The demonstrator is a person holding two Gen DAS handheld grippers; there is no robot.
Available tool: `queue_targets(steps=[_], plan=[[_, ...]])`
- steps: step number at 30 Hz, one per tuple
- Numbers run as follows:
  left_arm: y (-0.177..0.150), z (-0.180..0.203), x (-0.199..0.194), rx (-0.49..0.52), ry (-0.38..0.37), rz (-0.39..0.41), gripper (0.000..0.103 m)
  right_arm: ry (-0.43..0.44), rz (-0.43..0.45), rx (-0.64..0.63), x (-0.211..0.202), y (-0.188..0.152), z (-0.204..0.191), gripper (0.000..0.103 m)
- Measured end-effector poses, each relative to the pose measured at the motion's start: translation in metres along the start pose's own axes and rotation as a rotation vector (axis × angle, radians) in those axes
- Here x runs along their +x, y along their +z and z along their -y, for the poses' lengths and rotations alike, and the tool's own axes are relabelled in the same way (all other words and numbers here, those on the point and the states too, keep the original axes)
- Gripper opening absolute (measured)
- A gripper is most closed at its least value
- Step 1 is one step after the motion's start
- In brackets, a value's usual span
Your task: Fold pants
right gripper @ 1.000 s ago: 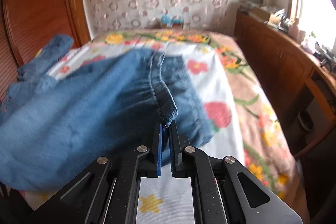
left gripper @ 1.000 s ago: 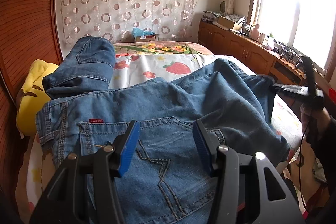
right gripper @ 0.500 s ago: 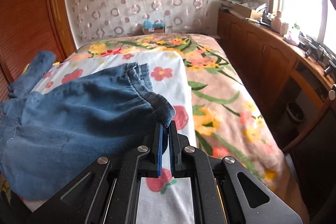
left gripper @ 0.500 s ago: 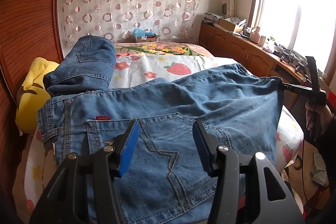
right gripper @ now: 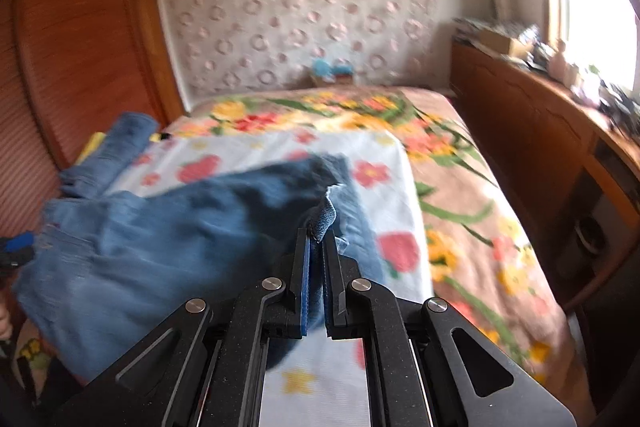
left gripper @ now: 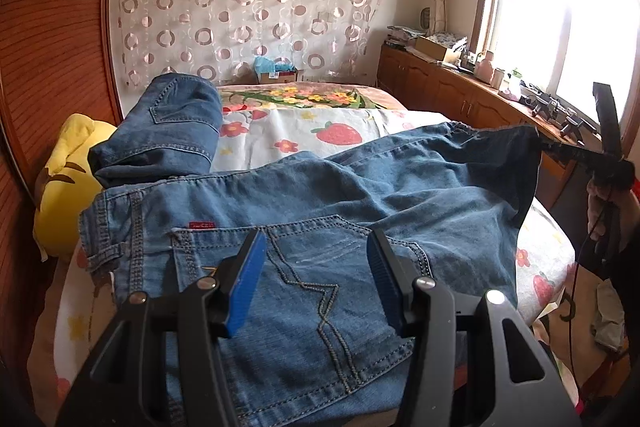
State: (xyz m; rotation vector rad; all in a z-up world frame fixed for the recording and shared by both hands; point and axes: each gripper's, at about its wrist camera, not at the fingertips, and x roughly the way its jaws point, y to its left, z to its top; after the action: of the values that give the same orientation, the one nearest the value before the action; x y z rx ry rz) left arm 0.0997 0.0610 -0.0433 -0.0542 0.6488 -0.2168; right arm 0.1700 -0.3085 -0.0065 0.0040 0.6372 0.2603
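Blue jeans (left gripper: 360, 195) lie across the flowered bedsheet (left gripper: 280, 131), waistband at the left and back pocket nearest me. My left gripper (left gripper: 314, 267) stands open just above that pocket, its blue pads either side of the zigzag stitching with no cloth pinched. My right gripper (right gripper: 318, 247) is shut on the hem of a jeans leg (right gripper: 324, 219) and holds it up off the bed. In the left wrist view the right gripper (left gripper: 560, 149) is at the right edge, with the leg stretched taut up to it.
A second pair of jeans (left gripper: 168, 131) lies folded at the back left against a yellow cushion (left gripper: 68, 179). A wooden panel (left gripper: 52, 47) bounds the left side. A wooden cabinet (right gripper: 532, 131) with clutter runs along the right under the window. A cardboard box (left gripper: 276, 75) sits at the far end.
My right gripper has risen and pulled the leg hem up and out to the right, drawing the leg flat and taut. The left gripper has stayed where it was.
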Motion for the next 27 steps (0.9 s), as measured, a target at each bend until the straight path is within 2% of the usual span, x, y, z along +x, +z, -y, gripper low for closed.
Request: queue_targets(steps=[10, 14, 17, 19, 21, 25, 27], plan=[[0.001, -0.024, -0.022, -0.038, 0.038, 0.034, 0.052, 0.250, 0.119, -0.215, -0.043, 0.055, -0.133, 0.002], [-0.003, -0.035, -0.030, -0.058, 0.051, 0.036, 0.052, 0.374, 0.116, -0.304, -0.050, 0.063, -0.196, 0.002], [-0.007, -0.043, -0.033, -0.071, 0.057, 0.033, 0.052, 0.432, 0.085, -0.354, -0.046, 0.060, -0.232, 0.003], [-0.009, -0.046, -0.033, -0.078, 0.061, 0.030, 0.052, 0.450, 0.061, -0.373, -0.039, 0.057, -0.247, 0.007], [-0.011, -0.050, -0.032, -0.086, 0.064, 0.025, 0.052, 0.450, 0.045, -0.379, -0.030, 0.054, -0.252, 0.019], [-0.014, -0.055, -0.030, -0.095, 0.061, 0.015, 0.052, 0.417, 0.009, -0.352, -0.012, 0.049, -0.239, 0.027], [-0.014, -0.055, -0.028, -0.098, 0.055, 0.006, 0.052, 0.373, -0.006, -0.357, -0.004, 0.045, -0.230, 0.032]])
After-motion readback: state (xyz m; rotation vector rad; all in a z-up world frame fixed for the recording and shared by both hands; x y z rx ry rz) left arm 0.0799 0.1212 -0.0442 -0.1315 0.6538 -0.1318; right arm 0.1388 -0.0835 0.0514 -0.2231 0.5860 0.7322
